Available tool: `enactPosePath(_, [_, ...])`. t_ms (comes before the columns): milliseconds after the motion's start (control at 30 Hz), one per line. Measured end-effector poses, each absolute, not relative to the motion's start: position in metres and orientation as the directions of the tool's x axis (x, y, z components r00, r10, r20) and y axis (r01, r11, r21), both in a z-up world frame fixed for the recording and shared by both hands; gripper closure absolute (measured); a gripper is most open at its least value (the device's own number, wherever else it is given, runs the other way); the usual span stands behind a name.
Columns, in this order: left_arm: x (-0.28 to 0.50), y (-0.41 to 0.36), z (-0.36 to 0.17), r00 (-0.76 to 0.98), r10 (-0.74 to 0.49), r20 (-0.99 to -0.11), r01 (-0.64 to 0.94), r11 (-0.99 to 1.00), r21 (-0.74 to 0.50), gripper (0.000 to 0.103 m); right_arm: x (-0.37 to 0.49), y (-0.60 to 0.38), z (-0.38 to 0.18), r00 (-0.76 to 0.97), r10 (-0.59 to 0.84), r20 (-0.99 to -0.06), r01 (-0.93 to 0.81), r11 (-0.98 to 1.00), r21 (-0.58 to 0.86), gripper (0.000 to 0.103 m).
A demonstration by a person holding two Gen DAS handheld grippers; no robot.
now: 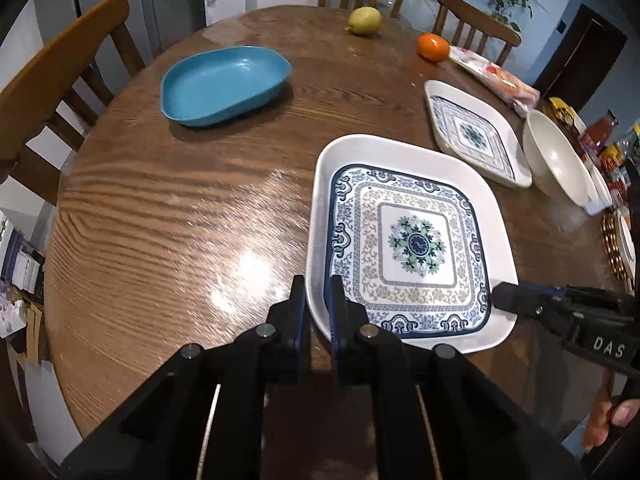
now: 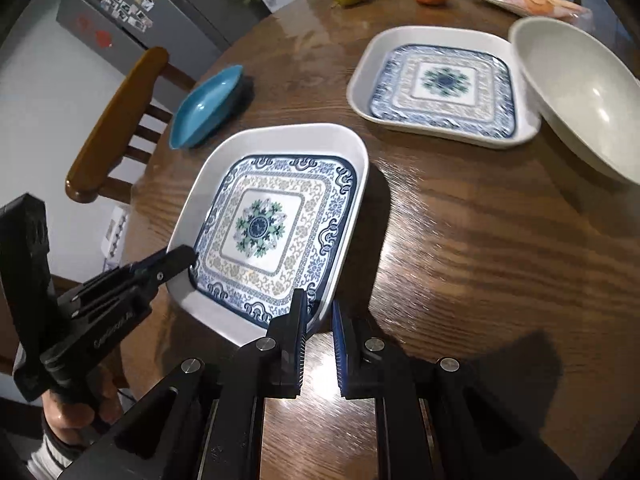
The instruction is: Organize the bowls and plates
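A square white plate (image 1: 416,244) (image 2: 260,224) with a blue and green floral pattern hangs tilted just above the wooden table (image 1: 180,220), casting a shadow. My left gripper (image 1: 316,284) (image 2: 184,257) is shut on its near left rim. My right gripper (image 2: 319,301) (image 1: 501,295) is shut on the opposite rim. A second plate with the same pattern (image 1: 476,136) (image 2: 440,84) lies farther right on the table. A cream bowl (image 1: 556,160) (image 2: 580,92) leans against that plate's right side. A blue oval dish (image 1: 224,84) (image 2: 208,108) sits at the far left.
A yellow-green fruit (image 1: 363,20), an orange (image 1: 432,47) and a food packet (image 1: 492,76) lie at the table's far side. Jars and packets (image 1: 600,136) crowd the right edge. Wooden chairs (image 1: 64,76) ring the table. A hand (image 1: 608,420) holds the right gripper's handle.
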State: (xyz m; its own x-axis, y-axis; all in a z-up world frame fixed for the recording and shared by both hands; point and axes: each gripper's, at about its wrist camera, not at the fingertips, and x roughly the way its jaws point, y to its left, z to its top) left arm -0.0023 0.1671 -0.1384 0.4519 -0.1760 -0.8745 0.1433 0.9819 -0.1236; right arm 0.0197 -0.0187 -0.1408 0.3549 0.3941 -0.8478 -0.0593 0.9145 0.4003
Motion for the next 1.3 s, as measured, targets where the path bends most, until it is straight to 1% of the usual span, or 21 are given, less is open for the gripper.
enactPosePath(333, [-0.011, 0.16, -0.147, 0.431, -0.152, -0.889, 0.144, 0.985, -0.098, 0.095, 0.006, -0.021, -0.149, 0.338, 0.41, -0.847, -0.049, 0.907, 0.419, 0.089])
enactPosePath(400, [-0.013, 0.158, -0.147, 0.424, -0.151, -0.893, 0.156, 0.983, -0.092, 0.093, 0.005, -0.023, -0.15, 0.336, 0.405, -0.85, -0.03, 0.907, 0.42, 0.089])
enactPosePath(467, [-0.016, 0.159, -0.145, 0.424, -0.158, -0.892, 0.165, 0.982, -0.095, 0.089, 0.004, -0.027, -0.151, 0.326, 0.409, -0.852, -0.009, 0.903, 0.429, 0.087])
enactPosePath(500, [-0.017, 0.16, -0.142, 0.433, -0.157, -0.888, 0.163, 0.982, -0.094, 0.083, 0.002, -0.03, -0.15, 0.328, 0.416, -0.848, -0.006, 0.899, 0.439, 0.086])
enactPosePath(533, [-0.018, 0.162, -0.138, 0.447, -0.153, -0.882, 0.157, 0.983, -0.091, 0.071, 0.0, -0.034, -0.148, 0.339, 0.426, -0.839, -0.007, 0.893, 0.45, 0.086])
enactPosePath(567, [-0.019, 0.165, -0.133, 0.468, -0.148, -0.871, 0.149, 0.985, -0.087, 0.064, -0.004, -0.039, -0.143, 0.359, 0.433, -0.827, -0.014, 0.888, 0.459, 0.085])
enactPosePath(600, [-0.019, 0.167, -0.128, 0.485, -0.141, -0.863, 0.137, 0.987, -0.085, 0.049, -0.007, -0.044, -0.139, 0.381, 0.438, -0.814, -0.021, 0.885, 0.466, 0.08])
enactPosePath(633, [-0.02, 0.17, -0.122, 0.501, -0.136, -0.855, 0.124, 0.989, -0.085, 0.04, -0.009, -0.046, -0.138, 0.39, 0.438, -0.81, -0.02, 0.883, 0.468, 0.076])
enactPosePath(667, [-0.02, 0.172, -0.116, 0.517, -0.134, -0.845, 0.114, 0.99, -0.088, 0.038, -0.01, -0.05, -0.135, 0.398, 0.434, -0.808, -0.012, 0.883, 0.468, 0.07])
enactPosePath(700, [-0.02, 0.173, -0.11, 0.529, -0.138, -0.837, 0.113, 0.989, -0.091, 0.037, -0.01, -0.053, -0.133, 0.403, 0.427, -0.809, -0.005, 0.885, 0.465, 0.067])
enactPosePath(767, [-0.018, 0.171, -0.099, 0.548, -0.152, -0.823, 0.133, 0.987, -0.094, 0.034, -0.014, -0.061, -0.126, 0.433, 0.412, -0.802, 0.011, 0.887, 0.462, 0.065])
enactPosePath(833, [-0.016, 0.167, -0.093, 0.561, -0.155, -0.813, 0.147, 0.985, -0.086, 0.027, -0.018, -0.067, -0.12, 0.461, 0.398, -0.794, 0.024, 0.888, 0.459, 0.063])
enactPosePath(900, [-0.011, 0.162, -0.087, 0.566, -0.167, -0.807, 0.154, 0.983, -0.096, 0.026, -0.023, -0.074, -0.115, 0.488, 0.378, -0.787, 0.039, 0.891, 0.452, 0.058])
enactPosePath(967, [-0.006, 0.157, -0.085, 0.557, -0.199, -0.806, 0.165, 0.978, -0.127, 0.026, -0.028, -0.082, -0.114, 0.501, 0.366, -0.784, 0.059, 0.89, 0.453, 0.057])
enactPosePath(1300, [0.016, 0.112, -0.084, 0.514, -0.253, -0.82, 0.23, 0.961, -0.153, 0.026, -0.052, -0.12, -0.128, 0.513, 0.316, -0.798, 0.2, 0.86, 0.469, 0.057])
